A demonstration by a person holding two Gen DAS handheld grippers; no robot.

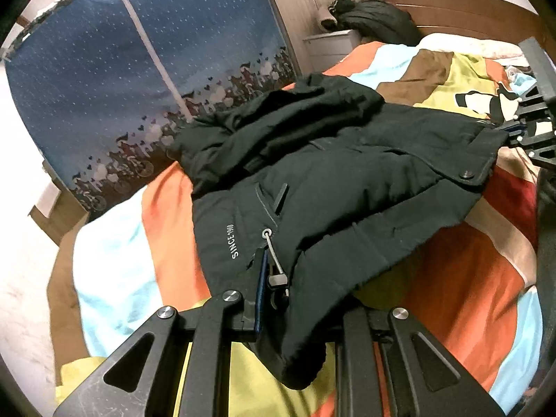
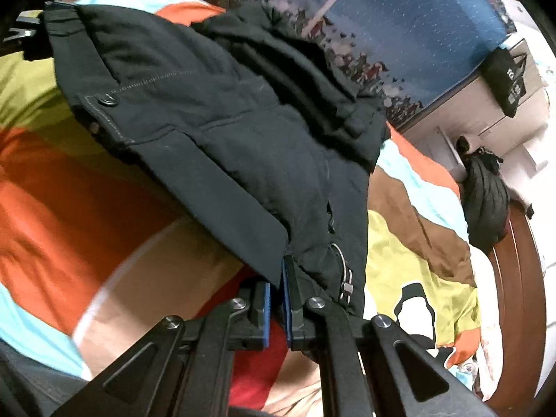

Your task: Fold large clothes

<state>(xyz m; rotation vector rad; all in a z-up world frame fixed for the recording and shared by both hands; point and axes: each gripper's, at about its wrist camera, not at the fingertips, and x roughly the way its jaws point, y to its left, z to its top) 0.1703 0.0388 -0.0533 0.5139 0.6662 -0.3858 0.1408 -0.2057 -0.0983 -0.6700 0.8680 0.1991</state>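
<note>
Now both grippers, left (image 1: pixel 278 288) and right (image 2: pixel 276 299), have fingers clamped on the jacket (image 1: pixel 330 160) hem; best lift evenly and fold toward the collar.

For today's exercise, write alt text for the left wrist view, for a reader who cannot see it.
A black padded jacket lies on a bed with a colourful patchwork bedspread, its near hem pinched in the left tongs at the bottom of the frame. The right tongs grip its far edge at right; a blue patterned fabric wardrobe stands behind.

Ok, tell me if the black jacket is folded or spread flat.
Partly folded: the black jacket has its upper part bunched over its body, on the bed.
</note>
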